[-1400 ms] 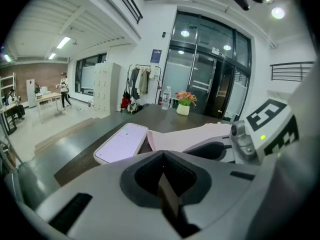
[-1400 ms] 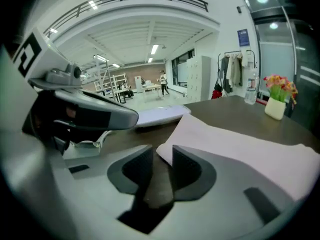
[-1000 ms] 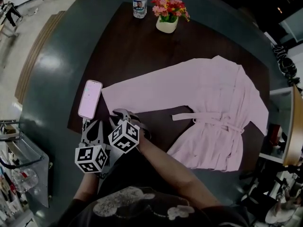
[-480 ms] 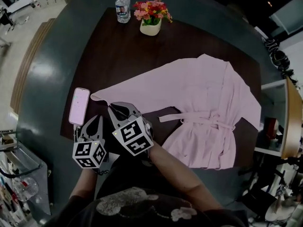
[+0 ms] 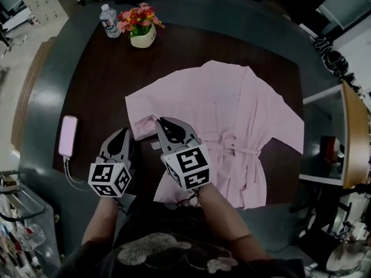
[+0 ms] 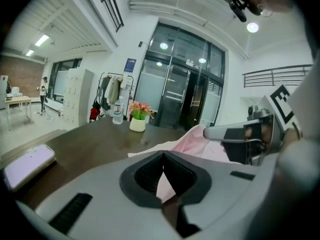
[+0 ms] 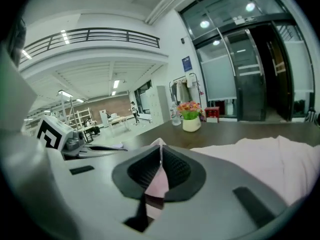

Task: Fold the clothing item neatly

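1. The dark table (image 5: 174, 48) spreads out ahead of both sets of fingers and carries everything named below
2. The pink robe (image 5: 232, 106) lies flat on it, ahead and to the right of the right fingers, with its belt (image 5: 239, 151) tied across the waist; its lower part runs back past the right gripper's marker cube towards the person
3. The robe's sleeve (image 5: 145, 126) ends in a bunched cuff, raised off the table right at the right fingertips and between the two grippers
4. The right gripper (image 5: 166, 122) is clenched on that sleeve: in the right gripper view the pads are pressed together on pink cloth, and a fold pokes up above the tips (image 7: 160, 145)
5. The left gripper (image 5: 124, 132) sits just left of the cuff with its fingers pressed fully together (image 6: 163, 156); pink cloth shows through the gap below the tips, and I cannot tell whether any of it is pinched
6. A pot of flowers (image 5: 139, 29) stands far ahead of the left fingers, near the table's far edge
7. A phone (image 5: 68, 136) lies flat to the left of the left fingers, well apart from them, by the table's side edge
8. A water bottle (image 5: 108, 21) stands upright just left of the flowers, far beyond the left fingers
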Action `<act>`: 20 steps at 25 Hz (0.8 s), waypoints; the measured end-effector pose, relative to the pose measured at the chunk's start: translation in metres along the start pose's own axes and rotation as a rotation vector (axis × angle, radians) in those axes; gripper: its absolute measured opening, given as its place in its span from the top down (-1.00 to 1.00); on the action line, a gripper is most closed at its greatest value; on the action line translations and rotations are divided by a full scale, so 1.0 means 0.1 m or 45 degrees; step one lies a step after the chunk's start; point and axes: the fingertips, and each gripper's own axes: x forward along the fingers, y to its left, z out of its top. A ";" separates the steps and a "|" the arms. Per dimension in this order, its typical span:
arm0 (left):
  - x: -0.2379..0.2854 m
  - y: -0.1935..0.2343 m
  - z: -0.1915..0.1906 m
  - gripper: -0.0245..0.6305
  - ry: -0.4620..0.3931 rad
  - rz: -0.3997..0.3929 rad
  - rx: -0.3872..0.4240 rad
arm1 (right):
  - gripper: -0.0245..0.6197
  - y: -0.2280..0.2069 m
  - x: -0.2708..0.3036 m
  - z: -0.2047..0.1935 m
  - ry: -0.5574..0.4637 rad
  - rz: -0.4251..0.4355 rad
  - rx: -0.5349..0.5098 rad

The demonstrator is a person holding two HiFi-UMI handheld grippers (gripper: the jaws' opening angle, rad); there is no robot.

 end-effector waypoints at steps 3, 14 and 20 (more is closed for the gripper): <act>0.16 -0.44 -0.06 0.89 0.013 -0.011 0.010 | 0.90 -0.46 -0.31 -0.20 0.012 -0.033 0.094; 0.38 -1.31 -0.07 0.89 -0.055 0.050 -0.001 | 0.90 -1.21 -0.83 -0.14 -0.119 0.067 0.100; 0.51 -1.60 0.01 0.89 -0.066 0.008 0.048 | 0.90 -2.25 -1.59 0.04 -0.251 -0.197 0.180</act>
